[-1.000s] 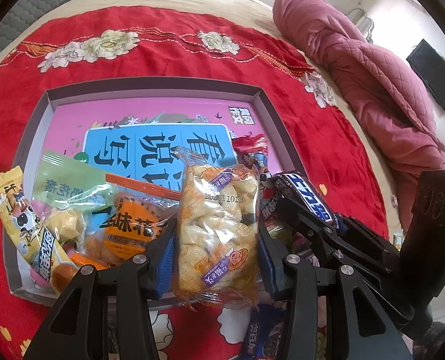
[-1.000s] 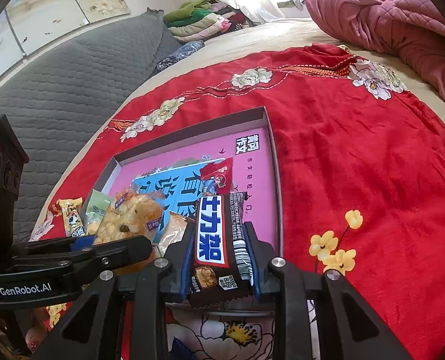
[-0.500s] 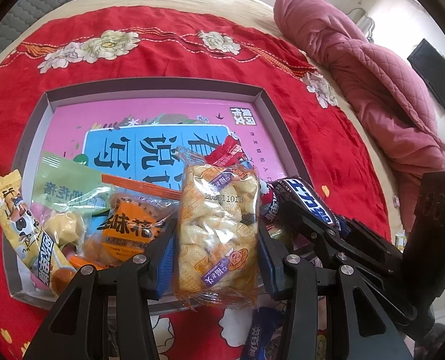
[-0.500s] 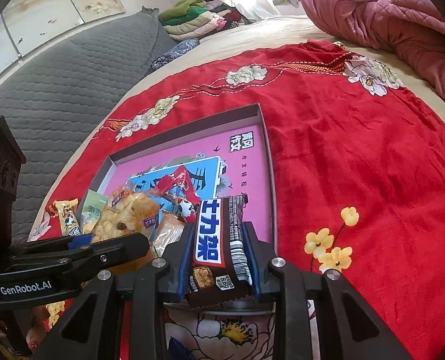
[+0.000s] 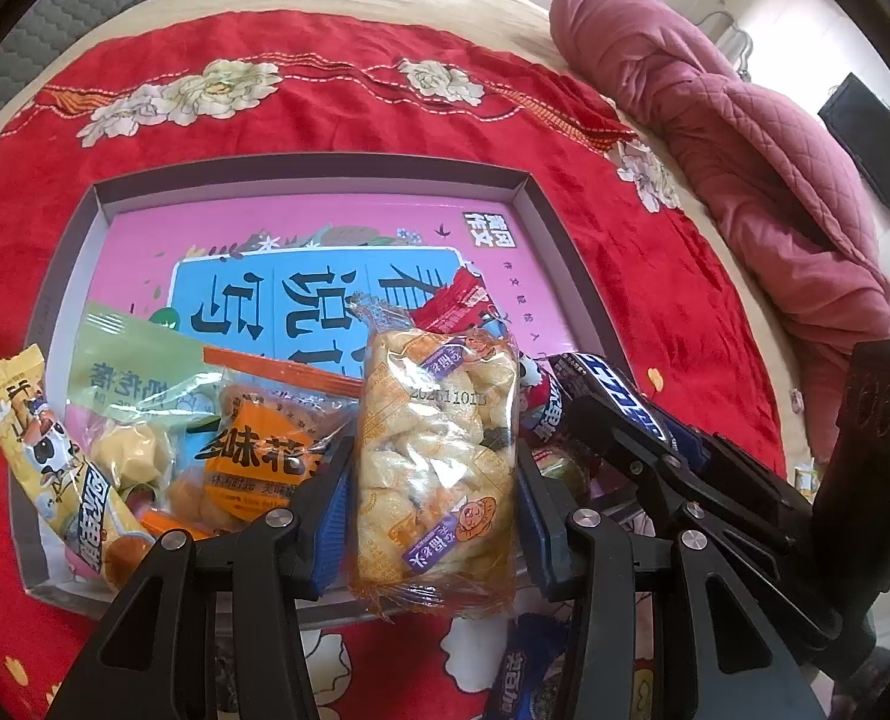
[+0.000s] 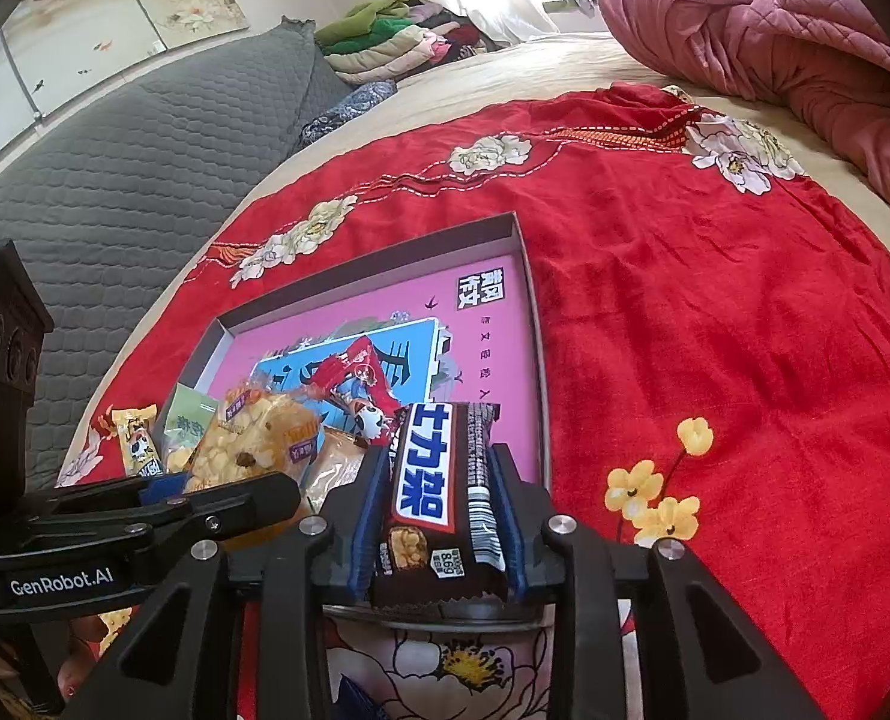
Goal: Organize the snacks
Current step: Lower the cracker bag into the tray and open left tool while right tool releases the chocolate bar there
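My left gripper (image 5: 432, 468) is shut on a clear bag of puffed snacks (image 5: 438, 456) and holds it over the near edge of a shallow grey box (image 5: 312, 171) with a pink printed bottom. My right gripper (image 6: 438, 480) is shut on a brown chocolate bar (image 6: 432, 492) with a blue and white label, over the box's near right corner (image 6: 535, 360). In the box lie a yellow milk-candy stick (image 5: 54, 468), a green packet (image 5: 138, 360), an orange pastry bag (image 5: 258, 450) and a red wrapper (image 5: 457, 300). The right gripper with its bar (image 5: 619, 396) shows in the left wrist view.
The box sits on a red flowered cloth (image 6: 715, 312) on a bed. A pink quilt (image 5: 763, 138) is heaped at the far right. A grey padded headboard (image 6: 114, 168) and folded clothes (image 6: 396, 42) stand at the far left. A blue packet (image 5: 529, 672) lies on the cloth below my grippers.
The red wrapper has shifted in the box, its end now standing up and farther from me. Both grippers keep their packets and have barely moved.
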`<control>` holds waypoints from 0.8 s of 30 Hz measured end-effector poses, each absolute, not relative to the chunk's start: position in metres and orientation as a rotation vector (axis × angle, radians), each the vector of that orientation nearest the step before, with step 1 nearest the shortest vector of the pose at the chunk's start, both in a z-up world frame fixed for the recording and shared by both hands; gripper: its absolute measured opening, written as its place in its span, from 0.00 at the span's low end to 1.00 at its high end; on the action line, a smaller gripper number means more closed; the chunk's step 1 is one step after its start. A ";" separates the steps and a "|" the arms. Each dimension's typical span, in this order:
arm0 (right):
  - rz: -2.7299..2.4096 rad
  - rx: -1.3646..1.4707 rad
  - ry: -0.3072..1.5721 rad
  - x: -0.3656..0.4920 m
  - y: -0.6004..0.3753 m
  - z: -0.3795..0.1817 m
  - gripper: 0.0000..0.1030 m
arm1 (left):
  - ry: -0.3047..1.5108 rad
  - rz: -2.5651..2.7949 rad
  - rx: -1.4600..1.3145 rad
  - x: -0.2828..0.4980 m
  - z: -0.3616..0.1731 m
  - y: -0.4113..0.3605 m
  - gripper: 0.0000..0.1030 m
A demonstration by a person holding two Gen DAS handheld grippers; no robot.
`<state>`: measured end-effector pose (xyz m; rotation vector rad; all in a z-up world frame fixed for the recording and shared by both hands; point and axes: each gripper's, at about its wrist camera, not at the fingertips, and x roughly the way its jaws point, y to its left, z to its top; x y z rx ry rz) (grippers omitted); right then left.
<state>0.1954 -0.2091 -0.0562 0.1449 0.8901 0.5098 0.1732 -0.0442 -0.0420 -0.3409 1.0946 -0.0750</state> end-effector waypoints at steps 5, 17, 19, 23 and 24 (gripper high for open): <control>0.508 0.145 0.886 0.195 -0.209 -0.055 0.35 | 1.094 -0.072 -0.337 0.173 -0.041 -0.044 0.48; 0.495 0.156 0.877 0.196 -0.212 -0.053 0.42 | 1.092 -0.067 -0.334 0.171 -0.038 -0.042 0.48; 0.495 0.156 0.870 0.196 -0.212 -0.052 0.43 | 1.090 -0.066 -0.335 0.171 -0.036 -0.041 0.48; 0.494 0.162 0.854 0.195 -0.214 -0.047 0.49 | 1.082 -0.070 -0.335 0.168 -0.030 -0.039 0.51; 0.492 0.160 0.847 0.194 -0.215 -0.045 0.52 | 1.074 -0.073 -0.337 0.166 -0.027 -0.038 0.53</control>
